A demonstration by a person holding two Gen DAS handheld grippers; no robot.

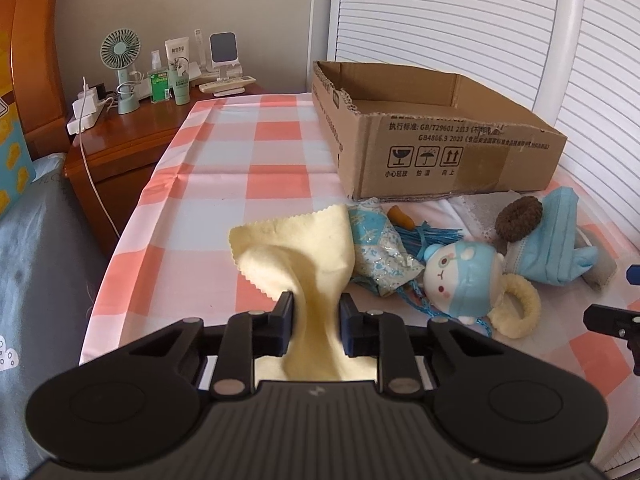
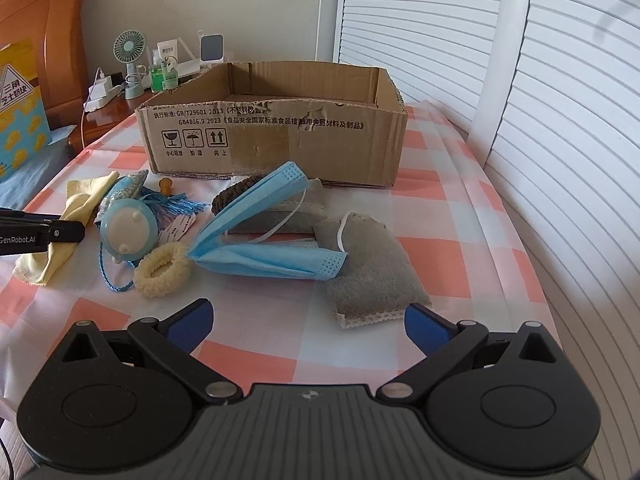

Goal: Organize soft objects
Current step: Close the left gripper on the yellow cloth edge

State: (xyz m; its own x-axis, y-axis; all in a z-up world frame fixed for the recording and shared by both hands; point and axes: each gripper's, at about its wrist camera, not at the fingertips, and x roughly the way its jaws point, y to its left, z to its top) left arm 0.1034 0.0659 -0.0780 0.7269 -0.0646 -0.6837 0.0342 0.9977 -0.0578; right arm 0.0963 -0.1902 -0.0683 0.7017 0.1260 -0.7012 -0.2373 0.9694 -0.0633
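Note:
A pale yellow cloth [image 1: 296, 248] lies on the checked tablecloth [image 1: 240, 168], and my left gripper [image 1: 316, 312] is shut on its near end, which bunches between the pads. In the right wrist view that gripper [image 2: 60, 234] holds the yellow cloth [image 2: 84, 196] at the far left. My right gripper [image 2: 310, 320] is open above the cloth-covered table with nothing between its fingers. Ahead of it lie a blue face mask [image 2: 260, 256], a grey pouch [image 2: 372, 268], a cream scrunchie [image 2: 162, 272], a brown scrunchie [image 2: 232, 196] and a round plush toy [image 2: 128, 228]. An open cardboard box [image 2: 276, 140] stands behind them.
A wooden bedside table [image 1: 132, 136] with a small fan [image 1: 122, 52], bottles and a power strip stands at the back left. White louvred doors [image 2: 560, 120] run along the right. Grey bedding [image 1: 36, 260] lies left of the table edge.

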